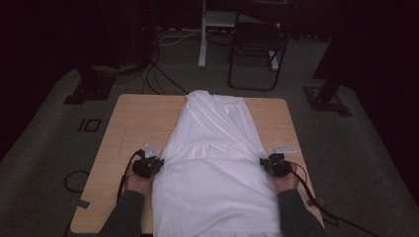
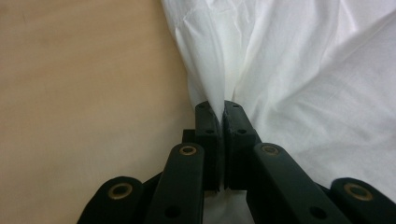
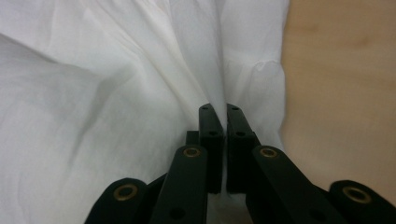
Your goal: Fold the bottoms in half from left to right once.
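Two claws are clamped on the white garment, your left claw on its left edge and your right claw on its right edge, the cloth's long axis running straight away from you down the tabletop.

Site: recording lab | Evidence: dark curtained walls; grey carpet with taped marks; stand bases; loose cables; folding chair; lone wooden table centred under camera.
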Motion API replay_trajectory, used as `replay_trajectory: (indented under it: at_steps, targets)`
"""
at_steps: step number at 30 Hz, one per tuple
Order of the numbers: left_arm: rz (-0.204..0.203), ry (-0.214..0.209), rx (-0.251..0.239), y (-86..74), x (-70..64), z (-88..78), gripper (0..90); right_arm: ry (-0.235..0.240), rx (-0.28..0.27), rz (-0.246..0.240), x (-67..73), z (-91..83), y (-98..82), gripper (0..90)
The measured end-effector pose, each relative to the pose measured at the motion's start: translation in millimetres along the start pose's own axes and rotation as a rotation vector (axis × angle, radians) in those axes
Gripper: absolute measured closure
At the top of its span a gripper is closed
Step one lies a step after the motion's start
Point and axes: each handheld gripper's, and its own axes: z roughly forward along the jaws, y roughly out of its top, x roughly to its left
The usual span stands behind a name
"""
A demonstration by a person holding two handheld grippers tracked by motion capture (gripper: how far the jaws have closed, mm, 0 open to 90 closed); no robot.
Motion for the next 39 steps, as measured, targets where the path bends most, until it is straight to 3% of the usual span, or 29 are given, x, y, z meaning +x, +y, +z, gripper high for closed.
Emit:
replay_trajectory:
  at_steps: [3, 6, 11, 12, 14, 15, 16, 17, 19, 23, 25, 27, 31, 34, 37, 39]
  targets:
    - [0.002, -0.016, 0.001, -16.4, -10.8, -17.4, 86.3, 0.027, 0.013, -0.002, 11.6, -20.0, -20.6, 87.3]
    - [0.040, -0.027, 0.024, -28.6, -23.1, -30.3, 86.1, 0.036, 0.026, -0.011, 20.6, -36.5, -37.1, 87.2]
    - [0.044, -0.071, 0.028, -43.1, -36.2, -44.2, 85.1, 0.048, 0.045, 0.006, 25.0, -55.8, -55.2, 86.4]
    - [0.057, -0.071, 0.031, -43.0, -36.6, -45.5, 81.3, 0.054, 0.056, 0.007, 24.9, -57.9, -55.9, 83.2]
    - [0.069, -0.053, -0.001, -40.9, -35.8, -46.7, 64.8, 0.098, 0.075, 0.014, 23.4, -59.4, -52.6, 59.5]
    - [0.069, -0.053, -0.001, -40.9, -35.8, -46.7, 58.7, 0.098, 0.075, 0.014, 23.4, -59.4, -52.6, 59.5]
    - [0.050, -0.046, -0.037, -35.0, -31.5, -48.5, 58.7, 0.102, 0.056, 0.023, 23.1, -60.8, -48.9, 50.7]
    - [0.039, -0.043, -0.056, -30.9, -28.9, -49.4, 53.2, 0.092, 0.002, 0.007, 23.2, -64.2, -35.6, 45.0]
    - [0.018, -0.038, -0.095, -21.1, -23.3, -50.3, 50.2, 0.097, -0.044, -0.022, 24.2, -63.3, -16.6, 42.1]
    - [-0.004, -0.017, -0.136, -0.2, -15.4, -44.6, 48.4, 0.124, -0.068, -0.073, 26.2, -39.3, 24.9, 49.7]
    - [0.001, -0.019, -0.139, 7.8, -14.0, -38.3, 47.9, 0.167, -0.063, -0.082, 27.2, -20.6, 42.7, 53.6]
    - [-0.003, -0.026, -0.133, 13.2, -13.9, -30.6, 47.5, 0.177, -0.035, -0.085, 28.2, -0.2, 56.3, 53.7]
    - [0.008, -0.047, -0.116, 17.0, -18.9, -17.2, 47.0, 0.195, 0.030, -0.095, 31.3, 35.2, 67.6, 50.4]
    - [0.019, -0.070, -0.111, 17.3, -23.8, -10.1, 45.7, 0.196, 0.078, -0.095, 35.1, 51.6, 66.9, 51.4]
    - [0.034, -0.082, -0.104, 17.9, -29.4, -4.9, 44.9, 0.205, 0.076, -0.108, 37.4, 52.5, 65.5, 80.9]
    - [0.039, -0.090, -0.096, 17.5, -33.7, -1.6, 44.4, 0.197, 0.046, -0.128, 39.9, 42.4, 66.8, 87.3]
